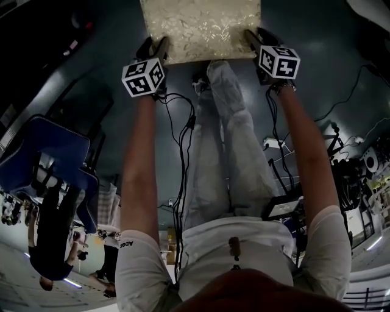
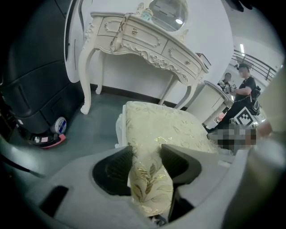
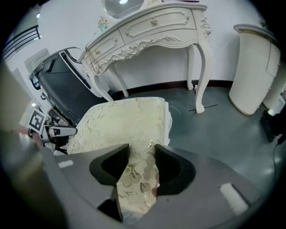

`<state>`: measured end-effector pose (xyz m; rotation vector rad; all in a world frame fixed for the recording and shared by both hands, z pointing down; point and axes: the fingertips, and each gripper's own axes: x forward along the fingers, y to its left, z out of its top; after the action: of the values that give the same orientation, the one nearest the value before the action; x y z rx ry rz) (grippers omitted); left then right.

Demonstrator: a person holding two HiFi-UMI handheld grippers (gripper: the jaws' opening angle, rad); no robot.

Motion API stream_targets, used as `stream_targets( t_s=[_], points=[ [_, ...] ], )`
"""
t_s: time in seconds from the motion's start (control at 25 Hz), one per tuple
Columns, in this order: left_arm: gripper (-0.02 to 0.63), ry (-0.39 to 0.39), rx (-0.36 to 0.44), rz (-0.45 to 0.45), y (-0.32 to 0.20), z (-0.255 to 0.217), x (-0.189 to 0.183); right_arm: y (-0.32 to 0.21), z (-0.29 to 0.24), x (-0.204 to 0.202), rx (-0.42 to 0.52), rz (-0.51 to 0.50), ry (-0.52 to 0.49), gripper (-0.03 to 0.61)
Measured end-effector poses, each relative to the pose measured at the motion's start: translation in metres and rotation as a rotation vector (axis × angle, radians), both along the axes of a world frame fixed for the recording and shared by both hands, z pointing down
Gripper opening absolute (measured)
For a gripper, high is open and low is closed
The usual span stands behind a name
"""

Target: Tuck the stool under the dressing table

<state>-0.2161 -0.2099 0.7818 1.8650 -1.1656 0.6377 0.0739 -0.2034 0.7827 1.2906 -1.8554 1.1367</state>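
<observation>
The left gripper is clamped on the near left corner of the stool, its two dark jaws pressing the gold-leaf fabric of the padded seat from either side. The right gripper is closed the same way on the near right corner of the seat, with a fold of the fabric pinched between its jaws. From the head view, both grippers sit at the two near corners of the seat, arms stretched forward and the person's legs between them. The stool stands on the grey floor in front of the table, near it but apart from it, and not under it. The table is white and carved, with drawers, curved legs and a mirror on top, and it stands against a white wall. A white cabinet is to the table's right; a dark case is to its left. Cables trail on the floor by the person's feet.
</observation>
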Motion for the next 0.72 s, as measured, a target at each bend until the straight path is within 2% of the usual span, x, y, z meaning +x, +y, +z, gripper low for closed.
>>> stream_targets(
  t_s=[0.2,0.48,0.72],
  points=[
    [0.215,-0.008,0.011,-0.018,-0.027,-0.007,-0.011,-0.030,-0.007,-0.011,0.013,-0.012,-0.006,0.196],
    [0.213,-0.044,-0.023,-0.024,-0.123,0.000,0.032,-0.126,0.003,0.032,-0.001,-0.023,-0.026,0.195],
    [0.213,-0.040,-0.023,-0.077,-0.166,0.005,0.038,-0.186,0.007,0.039,0.024,-0.042,-0.010,0.193]
  ],
)
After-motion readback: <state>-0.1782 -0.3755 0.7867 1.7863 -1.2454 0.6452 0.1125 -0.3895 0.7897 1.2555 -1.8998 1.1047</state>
